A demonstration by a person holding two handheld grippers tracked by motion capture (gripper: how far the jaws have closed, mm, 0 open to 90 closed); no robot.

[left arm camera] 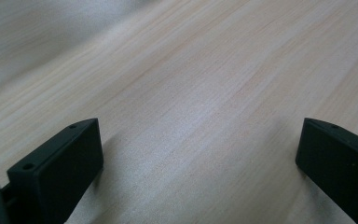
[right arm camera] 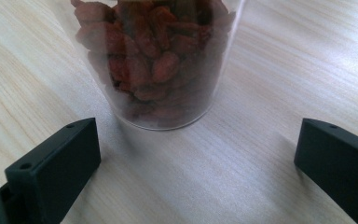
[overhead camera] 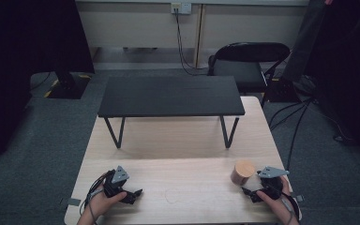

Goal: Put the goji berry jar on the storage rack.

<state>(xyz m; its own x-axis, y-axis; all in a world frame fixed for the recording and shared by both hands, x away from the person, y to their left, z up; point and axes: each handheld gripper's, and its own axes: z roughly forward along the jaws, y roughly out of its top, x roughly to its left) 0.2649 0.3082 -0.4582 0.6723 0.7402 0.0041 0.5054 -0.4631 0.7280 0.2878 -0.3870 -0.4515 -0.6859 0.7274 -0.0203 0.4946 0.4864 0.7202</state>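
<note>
While both grippers were held wide open | clear round jar of red dried fruit with wooden lid [right arm camera: 161, 60] was seen upright, just ahead of right gripper [right arm camera: 198, 154] | left gripper [left arm camera: 200, 158] was kept well apart.

My light wooden table [overhead camera: 178, 140] carries a low black shelf [overhead camera: 171, 96] on thin metal legs at twelve o'clock. At four o'clock stands a clear jar [overhead camera: 242, 174] of dried red berries [right arm camera: 154, 51], its wooden lid [overhead camera: 243, 168] on.
</note>
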